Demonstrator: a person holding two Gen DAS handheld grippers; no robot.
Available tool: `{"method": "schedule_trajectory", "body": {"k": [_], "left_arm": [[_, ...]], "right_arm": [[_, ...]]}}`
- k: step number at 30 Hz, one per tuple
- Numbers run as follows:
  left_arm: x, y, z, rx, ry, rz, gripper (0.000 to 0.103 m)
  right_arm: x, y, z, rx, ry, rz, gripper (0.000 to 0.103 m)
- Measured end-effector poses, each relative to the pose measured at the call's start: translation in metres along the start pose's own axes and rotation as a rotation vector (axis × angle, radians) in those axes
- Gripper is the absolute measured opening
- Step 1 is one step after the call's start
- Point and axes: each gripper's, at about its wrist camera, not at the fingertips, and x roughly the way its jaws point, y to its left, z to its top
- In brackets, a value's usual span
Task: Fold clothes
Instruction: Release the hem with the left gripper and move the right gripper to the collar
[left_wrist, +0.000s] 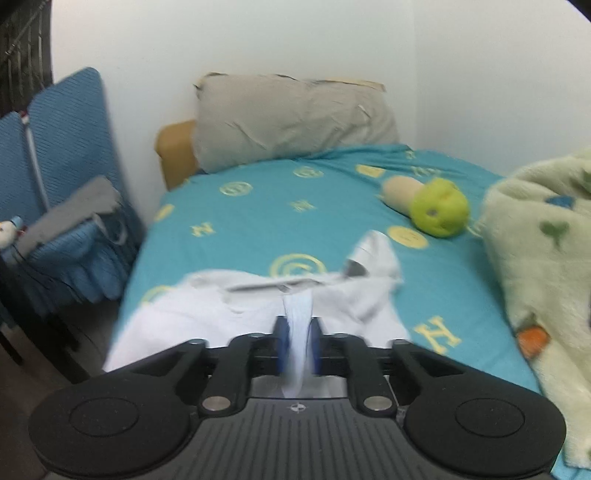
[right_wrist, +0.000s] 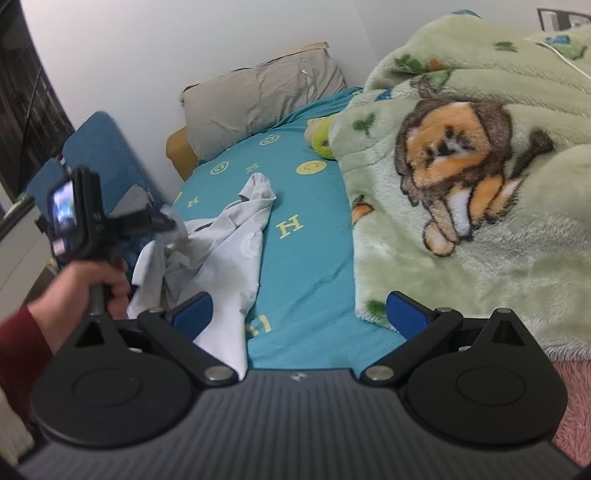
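White garment (right_wrist: 236, 236) stretches lengthwise toward pillow (right_wrist: 258, 96)

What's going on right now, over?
Left gripper shut on white shirt. Right gripper open, empty. Shirt crumpled on bed. Fleece blanket crowds the right side.

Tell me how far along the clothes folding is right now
Barely started. Done: nothing, the white shirt lies crumpled on the teal bedsheet with no neat fold showing. In hand: the left claw is shut on a pinch of the shirt. The right claw is open over the sheet, holding nothing. Left: spreading it flat and every fold.
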Motion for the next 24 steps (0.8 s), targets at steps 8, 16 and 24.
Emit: {"method": "schedule_trajectory", "body": {"k": [8,16,24], "left_arm": [[-0.081,-0.002,-0.051,-0.018,-0.056,-0.014,0.083],[-0.191,0.009,-0.109,-0.07,-0.132,0.003,0.097],[-0.226,0.031,-0.131,-0.15,-0.198,-0.027,0.097]], "right_arm": [[-0.005,-0.002,-0.003,-0.013,-0.009,0.031,0.102],[-0.023,0.005,-0.007,-0.035,-0.022,0.125,0.101],[-0.056,0.018,-0.011,-0.009,0.008,0.281,0.1]]}}
